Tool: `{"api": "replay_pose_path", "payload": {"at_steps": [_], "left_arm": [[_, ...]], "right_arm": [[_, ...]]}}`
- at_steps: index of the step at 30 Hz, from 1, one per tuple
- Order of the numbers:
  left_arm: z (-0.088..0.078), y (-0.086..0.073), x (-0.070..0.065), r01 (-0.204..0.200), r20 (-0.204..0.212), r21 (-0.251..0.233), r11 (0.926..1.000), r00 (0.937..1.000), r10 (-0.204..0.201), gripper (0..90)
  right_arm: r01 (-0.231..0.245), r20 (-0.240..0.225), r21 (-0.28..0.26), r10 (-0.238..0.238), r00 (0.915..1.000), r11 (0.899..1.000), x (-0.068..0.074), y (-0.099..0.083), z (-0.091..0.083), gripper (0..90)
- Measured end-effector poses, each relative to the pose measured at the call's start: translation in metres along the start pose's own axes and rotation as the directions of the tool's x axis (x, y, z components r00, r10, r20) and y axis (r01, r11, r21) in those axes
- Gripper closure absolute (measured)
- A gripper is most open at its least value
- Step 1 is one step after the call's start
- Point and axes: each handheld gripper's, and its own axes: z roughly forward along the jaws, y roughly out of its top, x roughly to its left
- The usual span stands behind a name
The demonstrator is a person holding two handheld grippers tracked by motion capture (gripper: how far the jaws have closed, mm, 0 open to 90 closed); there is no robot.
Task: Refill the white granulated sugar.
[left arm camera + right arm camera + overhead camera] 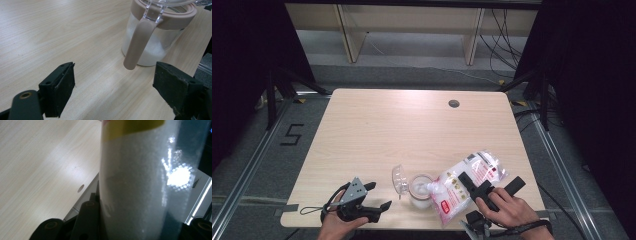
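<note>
High view: a clear bag [467,182] of white grains is tipping into the jar [421,191] at the desk's [412,130] near edge.
Right gripper [484,188] is clamping the bag, its corner touching the jar's mouth; left gripper [374,197], jaws released, is sitting left of the jar, whose lid [399,178] is hanging open.

I read the table [377,130] as pale wood-grain laminate, smooth, soft sheen. Jar [150,47] looks like clear glossy glass or plastic, with a matt beige plastic collar [172,17] and handle [136,45]; its lid [399,179] is clear and shiny. Bag [140,185] is glossy plastic film with glare, fine white grains showing through. The 2 pads [61,87] look matt black and slightly rough.
</note>
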Motion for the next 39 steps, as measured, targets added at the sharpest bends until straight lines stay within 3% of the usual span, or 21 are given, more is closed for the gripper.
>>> {"api": "replay_pose_path", "payload": {"at_steps": [13, 20, 21, 22, 24, 33, 34, 39], "left_arm": [[0.0005, 0.0, -0.0009, 0.006, 0.0, -0.004, 1.0, 1.0, -0.006, 16.9], [-0.0003, 0.0006, 0.0007, -0.022, 0.0, 0.0, 0.9998, 0.9998, 0.022, 16.9], [0.0, 0.0, -0.0007, 0.002, -0.001, -0.001, 1.0, 1.0, -0.002, 16.9], [0.0001, 0.0001, -0.0005, 0.0, -0.001, -0.001, 1.0, 1.0, 0.0, 16.9], [-0.0002, 0.0007, 0.0012, -0.023, 0.001, 0.0, 0.9997, 0.9997, 0.023, 16.9], [-0.0002, 0.0004, 0.0006, -0.019, 0.0, 0.0, 0.9998, 0.9998, 0.019, 16.9], [0.0002, -0.0001, -0.0008, 0.003, -0.001, 0.0, 1.0, 1.0, -0.003, 16.9], [0.0007, -0.0003, 0.0006, 0.004, 0.001, 0.003, 1.0, 1.0, -0.004, 16.9]], "right_arm": [[-0.006, -0.002, 0.006, 0.006, 1.0, 1.0, 0.0002, -0.0012, -0.0007, 74.9], [-0.006, -0.003, 0.008, 0.006, 1.0, 1.0, -0.0002, -0.0015, -0.0006, 75.0], [-0.007, -0.002, 0.008, 0.007, 1.0, 1.0, -0.0001, -0.0014, -0.0006, 75.0], [0.012, -0.004, 0.013, -0.012, 0.9999, 1.0, -0.0013, -0.0016, -0.001, 75.0], [-0.006, -0.002, 0.005, 0.006, 1.0, 1.0, -0.0004, -0.0014, -0.0005, 75.0], [-0.007, -0.002, 0.01, 0.007, 1.0, 1.0, -0.0001, -0.0023, -0.0011, 75.1], [0.001, -0.002, 0.013, -0.001, 1.0, 1.0, -0.0006, -0.002, -0.0013, 75.1], [0.003, -0.003, 0.009, -0.003, 1.0, 1.0, -0.0001, -0.0007, -0.0005, 75.1]]}}
